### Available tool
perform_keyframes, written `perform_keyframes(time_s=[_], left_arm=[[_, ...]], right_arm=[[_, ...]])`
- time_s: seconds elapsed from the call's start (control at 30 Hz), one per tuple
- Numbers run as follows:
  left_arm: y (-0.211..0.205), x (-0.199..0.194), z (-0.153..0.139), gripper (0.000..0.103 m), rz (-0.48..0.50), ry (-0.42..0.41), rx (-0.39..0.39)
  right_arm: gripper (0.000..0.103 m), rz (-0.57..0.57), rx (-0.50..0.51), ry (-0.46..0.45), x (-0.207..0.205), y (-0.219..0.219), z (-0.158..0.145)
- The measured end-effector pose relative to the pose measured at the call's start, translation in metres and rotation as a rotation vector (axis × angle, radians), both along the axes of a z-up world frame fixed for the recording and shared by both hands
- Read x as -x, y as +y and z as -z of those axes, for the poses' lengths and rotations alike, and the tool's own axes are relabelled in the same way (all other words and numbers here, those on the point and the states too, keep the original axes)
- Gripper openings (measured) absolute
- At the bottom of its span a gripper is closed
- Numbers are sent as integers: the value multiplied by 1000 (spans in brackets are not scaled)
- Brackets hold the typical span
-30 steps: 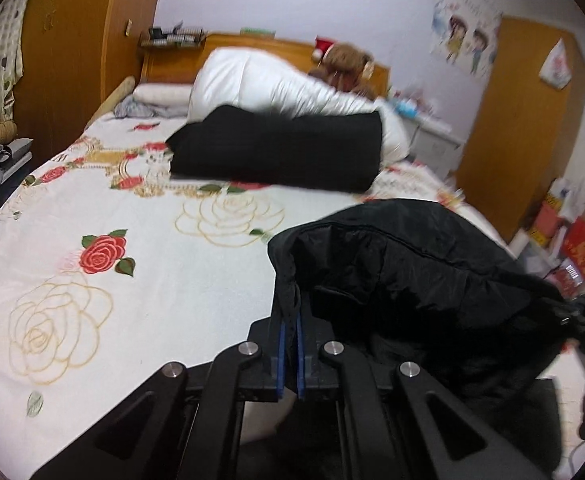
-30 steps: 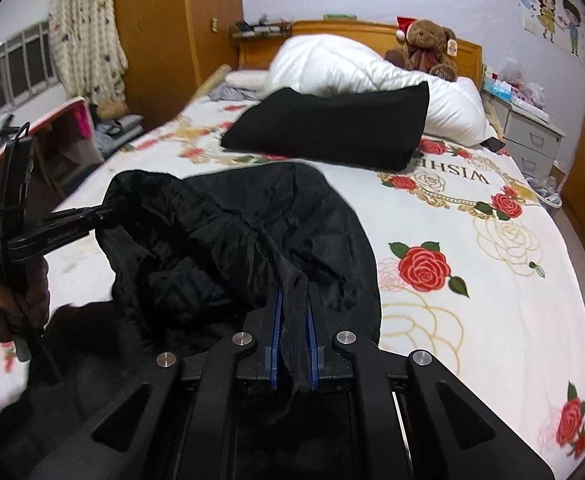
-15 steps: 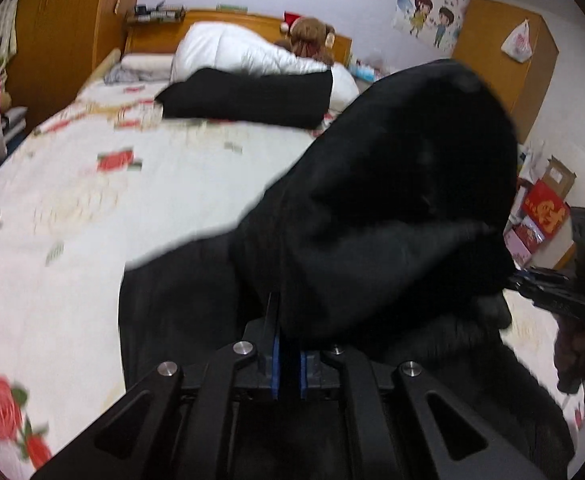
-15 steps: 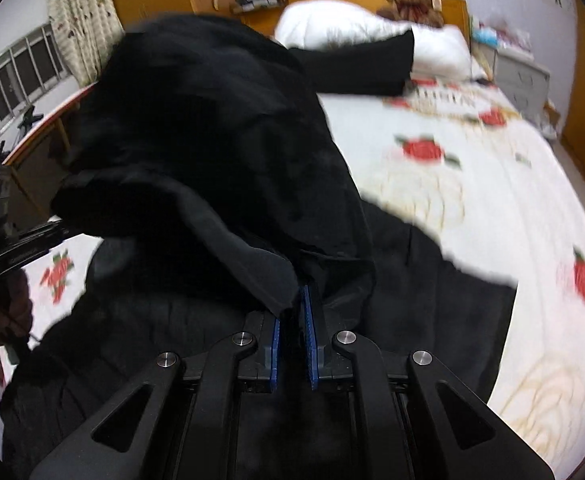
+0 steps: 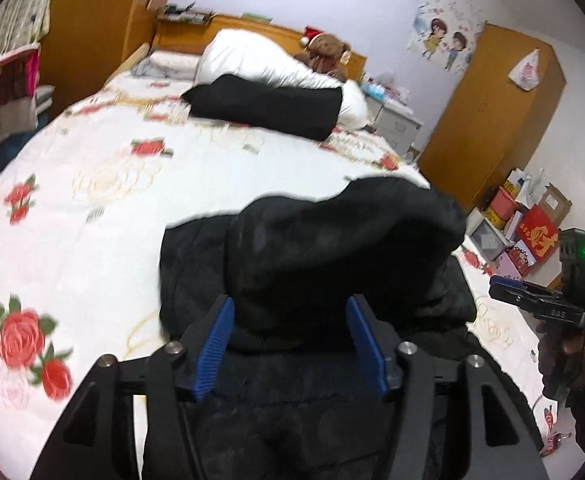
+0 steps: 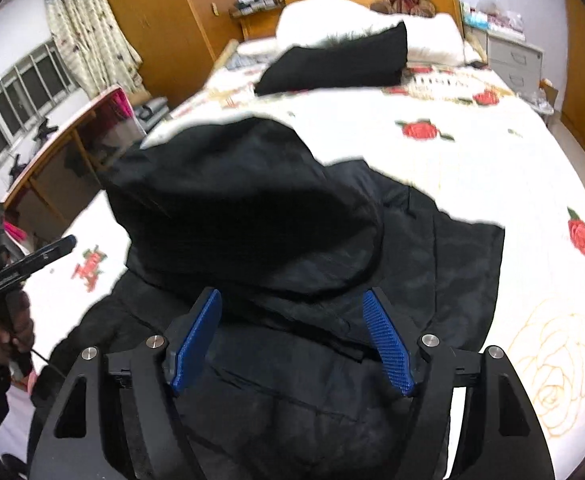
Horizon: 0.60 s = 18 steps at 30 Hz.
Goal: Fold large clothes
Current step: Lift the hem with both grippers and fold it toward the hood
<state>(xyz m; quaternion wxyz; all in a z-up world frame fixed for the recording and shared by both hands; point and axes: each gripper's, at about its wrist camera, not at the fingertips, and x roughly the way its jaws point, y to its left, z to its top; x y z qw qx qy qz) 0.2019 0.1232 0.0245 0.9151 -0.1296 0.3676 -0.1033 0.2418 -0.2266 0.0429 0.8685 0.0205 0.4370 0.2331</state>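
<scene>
Matt black cloth coat (image 5: 344,248) lies on smooth printed cotton-like bedsheet (image 5: 92,208); wooden headboard (image 5: 252,26) looks glossy.

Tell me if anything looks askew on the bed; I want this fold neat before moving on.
The black coat is not flat: its folded-over top part bulges in a rounded hump, and the layer under it juts out unevenly on the floral bedspread. Both the left gripper and right gripper are open.

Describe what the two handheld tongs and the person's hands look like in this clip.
Both tongs are matte black frames with triangular cut-outs, silver bolts and ribbed blue pads. From the side, the right tongs show a pistol grip, white lettering, a green light and a thin black cable. The hand wears a dark sleeve.
</scene>
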Motion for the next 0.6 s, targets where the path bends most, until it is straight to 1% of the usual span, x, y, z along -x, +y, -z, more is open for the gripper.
perform_keyframes(time_s=[0.1,0.17,0.23,0.3,0.33,0.4,0.43,0.47,0.5,0.57,0.6], left_arm=[[-9,-25,-15,66,15,-23,10],[-13,-44,-24,66,10,-36,38],[-17,-65,-34,67,10,-59,89],[-23,-80,-37,67,11,-65,108],[-28,-90,-34,67,11,-54,109],[-39,-96,-21,67,45,-26,97],[-46,-96,-8,67,60,1,70],[-52,-91,5,67,82,19,54],[-58,-84,17,67,101,36,45],[-63,-69,52,67,115,99,25],[-63,-63,69,67,114,137,26]], right_arm=[[73,-28,-2,-51,-4,13,-18],[73,-11,-17,-56,-16,23,-25],[73,24,-74,-32,-28,28,-27],[73,54,-146,-19,-45,33,-29],[73,57,-154,-25,-46,37,-30],[73,60,-131,-43,-55,48,-28],[73,50,-111,-30,-60,56,-21],[70,47,-89,-11,-60,60,-13],[65,47,-63,17,-59,64,-3],[63,32,-13,81,-46,67,33],[63,33,11,103,-41,66,46]])
